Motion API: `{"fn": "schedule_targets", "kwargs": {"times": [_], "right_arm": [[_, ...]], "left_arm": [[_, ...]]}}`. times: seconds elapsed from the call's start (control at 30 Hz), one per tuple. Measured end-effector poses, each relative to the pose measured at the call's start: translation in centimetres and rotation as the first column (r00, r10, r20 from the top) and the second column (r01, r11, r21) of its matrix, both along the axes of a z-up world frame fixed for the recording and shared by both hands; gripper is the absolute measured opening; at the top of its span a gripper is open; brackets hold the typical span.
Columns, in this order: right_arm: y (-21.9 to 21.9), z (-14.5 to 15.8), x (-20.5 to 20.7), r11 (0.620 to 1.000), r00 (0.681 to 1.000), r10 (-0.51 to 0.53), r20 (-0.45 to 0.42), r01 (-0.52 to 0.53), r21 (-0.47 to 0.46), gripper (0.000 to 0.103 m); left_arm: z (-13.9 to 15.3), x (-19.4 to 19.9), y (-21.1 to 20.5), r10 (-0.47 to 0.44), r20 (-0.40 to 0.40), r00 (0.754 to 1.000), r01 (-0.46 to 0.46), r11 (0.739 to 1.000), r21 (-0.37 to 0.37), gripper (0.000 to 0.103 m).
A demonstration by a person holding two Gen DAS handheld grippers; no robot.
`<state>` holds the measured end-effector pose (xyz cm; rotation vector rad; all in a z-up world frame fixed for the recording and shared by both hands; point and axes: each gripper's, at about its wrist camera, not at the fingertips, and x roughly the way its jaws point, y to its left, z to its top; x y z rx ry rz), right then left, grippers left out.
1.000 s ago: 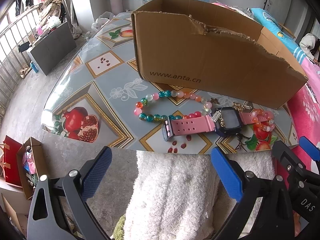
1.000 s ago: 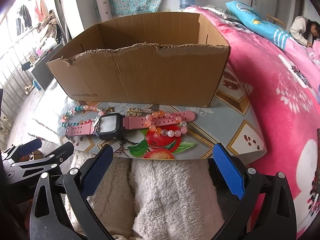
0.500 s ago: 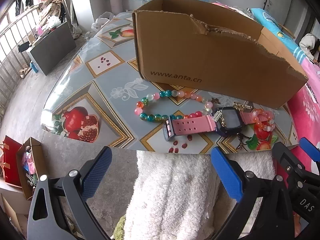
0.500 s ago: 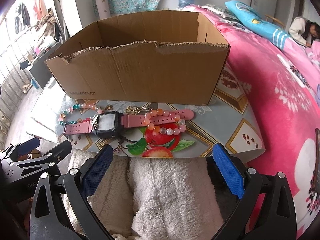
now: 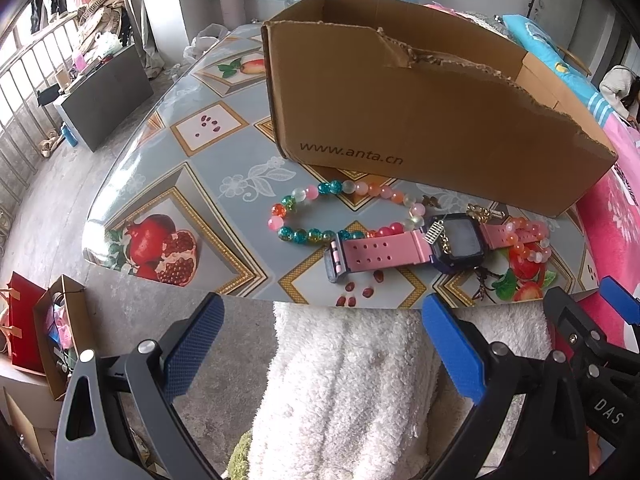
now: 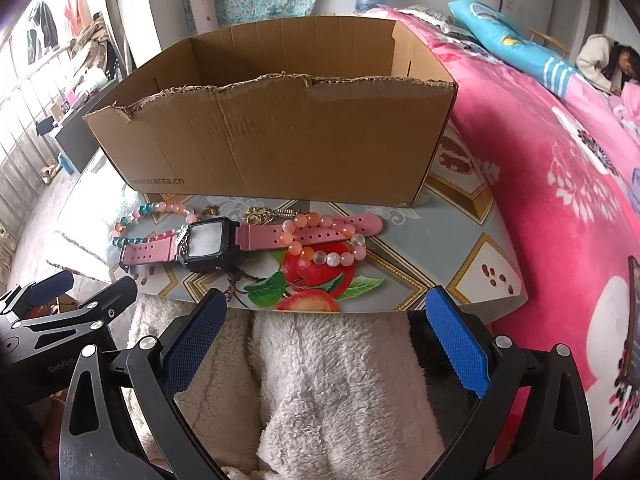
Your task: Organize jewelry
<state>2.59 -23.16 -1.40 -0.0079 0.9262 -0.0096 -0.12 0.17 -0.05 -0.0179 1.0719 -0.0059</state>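
Observation:
A pink-strapped watch point(image 5: 400, 252) point(image 6: 224, 240) lies on the table in front of an open cardboard box point(image 5: 420, 120) point(image 6: 280, 132). A multicolour bead bracelet point(image 5: 320, 212) point(image 6: 136, 220) lies at its left end. A pink-orange bead bracelet point(image 5: 528, 236) point(image 6: 324, 240) lies over its right strap. Small gold charms point(image 6: 268, 213) lie by the box. My left gripper point(image 5: 320, 344) and right gripper point(image 6: 324, 340) are both open and empty, held off the table's front edge above white fleece.
The table point(image 5: 208, 140) has a fruit-pattern cover. A pink bedspread point(image 6: 560, 160) lies right of it. Paper bags point(image 5: 44, 320) stand on the floor at the left. White fleece-clad legs point(image 5: 352, 380) are under both grippers.
Both grippers have drifted slightly towards the table, so the jewelry looks a little nearer. Nothing on the table has moved.

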Motion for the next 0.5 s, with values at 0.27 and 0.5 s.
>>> {"fn": "schedule_targets", "kwargs": {"times": [0.27, 0.5], "right_arm": [[-0.01, -0.04, 0.03, 1.0, 1.0, 0.001, -0.003, -0.001, -0.008, 0.096], [-0.01, -0.08, -0.01, 1.0, 1.0, 0.001, -0.003, -0.001, -0.014, 0.096]], "left_arm": [[-0.03, 0.0, 0.06, 0.002, -0.001, 1.0, -0.002, 1.0, -0.001, 0.097], [-0.11, -0.01, 0.15, 0.003, -0.003, 1.0, -0.003, 1.0, -0.001, 0.097]]}}
